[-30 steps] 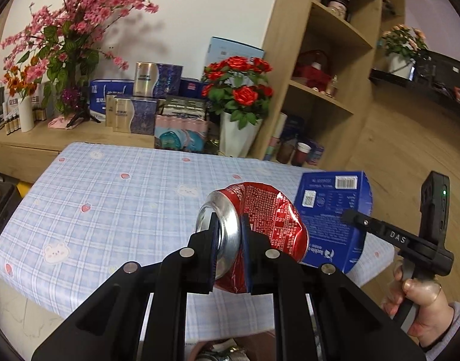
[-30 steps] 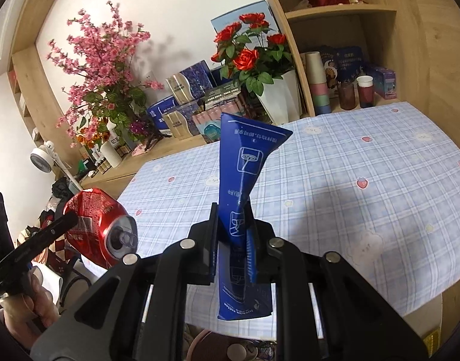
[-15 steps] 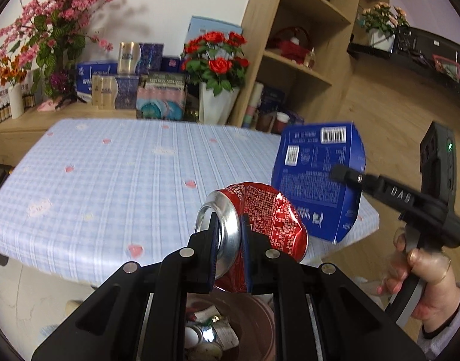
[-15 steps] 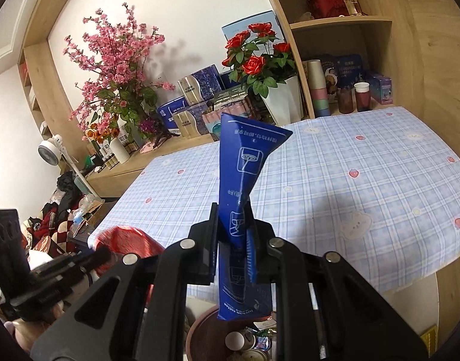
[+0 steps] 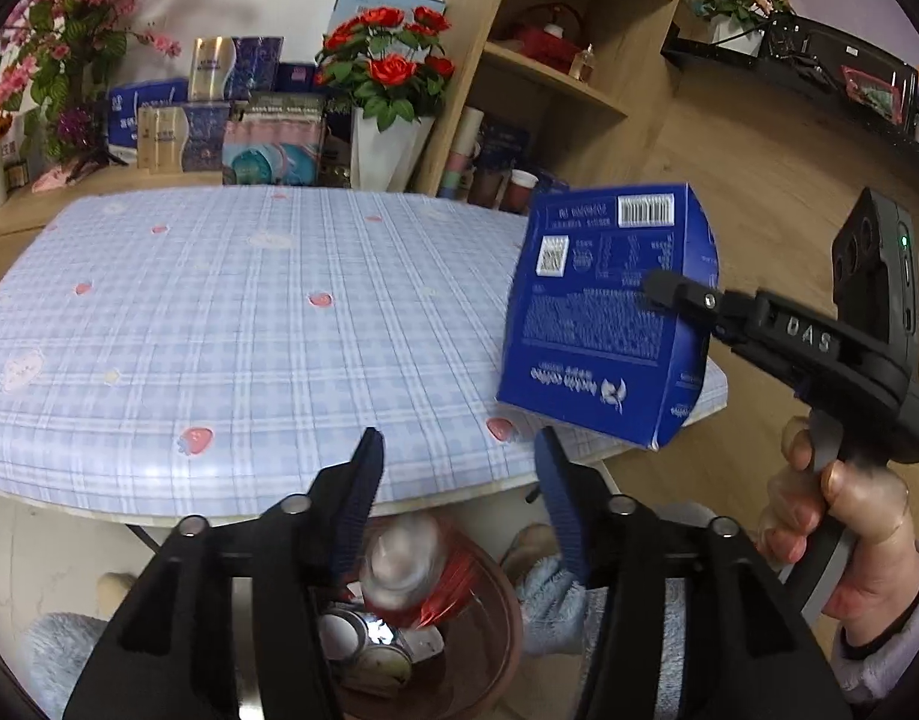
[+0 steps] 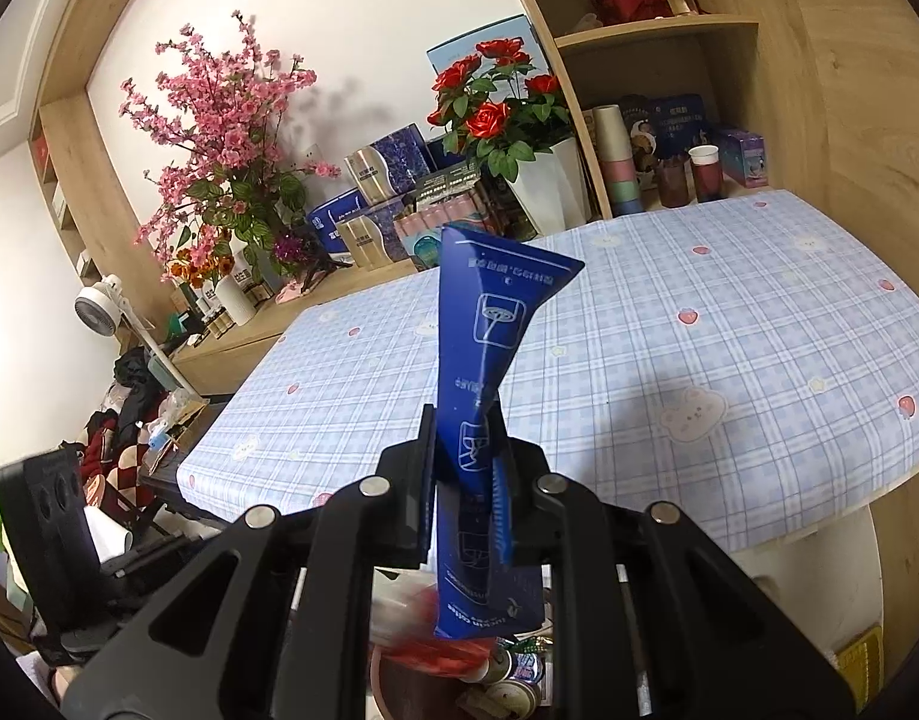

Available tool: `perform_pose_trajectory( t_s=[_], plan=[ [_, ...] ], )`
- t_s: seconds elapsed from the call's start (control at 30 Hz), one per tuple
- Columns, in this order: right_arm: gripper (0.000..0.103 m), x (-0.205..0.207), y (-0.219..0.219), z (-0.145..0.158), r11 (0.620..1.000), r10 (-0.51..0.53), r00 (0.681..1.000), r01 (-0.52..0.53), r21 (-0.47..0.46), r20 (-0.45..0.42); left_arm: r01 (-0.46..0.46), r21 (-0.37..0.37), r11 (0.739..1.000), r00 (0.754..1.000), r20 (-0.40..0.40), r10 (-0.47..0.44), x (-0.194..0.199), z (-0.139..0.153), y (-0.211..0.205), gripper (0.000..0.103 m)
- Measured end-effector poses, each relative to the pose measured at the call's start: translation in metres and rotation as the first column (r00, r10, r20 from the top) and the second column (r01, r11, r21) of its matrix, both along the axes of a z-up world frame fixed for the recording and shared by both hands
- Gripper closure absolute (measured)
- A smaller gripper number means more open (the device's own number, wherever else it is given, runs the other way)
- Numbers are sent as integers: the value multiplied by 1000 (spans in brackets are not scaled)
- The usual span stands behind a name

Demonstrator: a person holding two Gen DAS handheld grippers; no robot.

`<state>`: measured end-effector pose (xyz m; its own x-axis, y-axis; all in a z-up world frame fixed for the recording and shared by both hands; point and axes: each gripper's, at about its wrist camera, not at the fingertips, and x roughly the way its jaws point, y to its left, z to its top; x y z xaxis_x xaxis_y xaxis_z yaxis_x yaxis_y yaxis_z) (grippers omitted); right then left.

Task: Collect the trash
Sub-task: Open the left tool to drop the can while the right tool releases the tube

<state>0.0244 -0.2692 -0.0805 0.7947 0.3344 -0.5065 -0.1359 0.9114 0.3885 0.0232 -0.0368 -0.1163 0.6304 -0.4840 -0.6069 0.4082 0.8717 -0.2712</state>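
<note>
Left wrist view: left gripper (image 5: 456,480) jaws just opened, nothing between; red can (image 5: 414,576) dropping into bin (image 5: 501,618). Right gripper (image 6: 465,468) clamps blue carton (image 6: 489,360); advise centring over bin before release.

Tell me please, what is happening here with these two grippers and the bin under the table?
A person is collecting trash with a gripper in each hand. The left gripper has just been opening, with nothing between its jaws; the crushed red can, blurred, is dropping into the brown bin below the table edge. The right gripper is shut on a flattened blue carton, held above the same bin and not yet let go.
</note>
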Motion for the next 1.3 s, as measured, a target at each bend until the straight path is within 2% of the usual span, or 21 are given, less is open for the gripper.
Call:
perform_pose_trajectory(
  t_s=[0.07,0.13,0.23,0.37,0.5,0.67,0.8,1.3],
  plan=[
    [85,-1,1,-1,1000,5,1000,-5,-3,-3,-36,4,999,999,24,36,-1,6,8,30],
    [85,-2,4,-3,1000,14,1000,-14,-6,-8,-83,1,997,996,44,82,-2,12,18,20],
    [85,-3,8,-5,999,30,999,-30,-17,-19,-148,-10,989,988,54,148,-2,19,37,10],
    [85,-5,16,-9,998,52,998,-53,-31,-33,-219,4,976,973,69,219,-2,25,58,7],
    [85,-4,22,-10,997,65,997,-67,-40,-44,-272,26,962,957,116,267,-8,36,75,6],
    [85,-7,30,-12,995,86,994,-89,-49,-61,-293,57,954,943,179,279,-13,48,82,6],
    [85,-12,37,-13,991,116,990,-120,-58,-78,-301,53,952,936,210,284,-17,56,86,6],
    [85,-23,55,-23,981,172,975,-182,-63,-138,-342,33,939,921,210,328,-24,64,104,6]
  ],
)
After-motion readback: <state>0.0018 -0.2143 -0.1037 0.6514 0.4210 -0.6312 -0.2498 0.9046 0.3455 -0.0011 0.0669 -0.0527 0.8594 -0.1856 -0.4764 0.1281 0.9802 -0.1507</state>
